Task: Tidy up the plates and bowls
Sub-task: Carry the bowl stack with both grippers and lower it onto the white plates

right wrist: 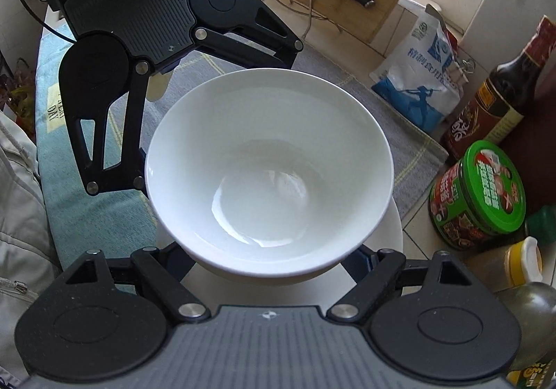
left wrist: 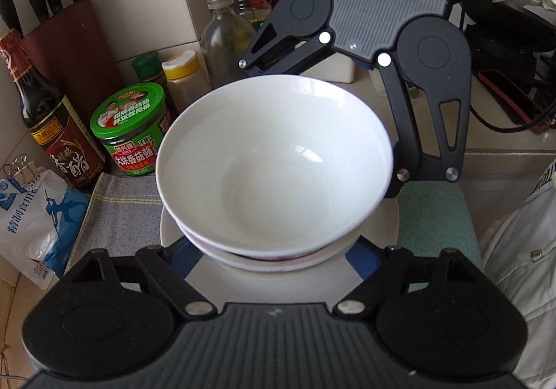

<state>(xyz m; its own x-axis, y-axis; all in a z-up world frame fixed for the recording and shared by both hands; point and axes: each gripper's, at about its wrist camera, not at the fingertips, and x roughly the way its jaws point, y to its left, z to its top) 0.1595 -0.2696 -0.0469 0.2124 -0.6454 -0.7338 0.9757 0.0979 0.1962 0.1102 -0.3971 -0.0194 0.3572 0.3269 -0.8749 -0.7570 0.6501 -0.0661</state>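
Note:
A white bowl is nested in a second bowl with a dark red band at its rim. The stack hangs just over a white plate; I cannot tell whether it touches the plate. My left gripper is shut on the stack from the near side, its blue-padded fingers against the lower bowl. My right gripper holds the opposite side the same way, fingers against the bowl wall. Its grey body faces the left camera. The fingertips are hidden under the bowls.
The plate lies on a grey towel beside a teal cloth. A green-lidded jar, a dark sauce bottle, a salt bag, oil bottles and a knife block crowd one side. A sink edge and a person's white jacket lie on the other.

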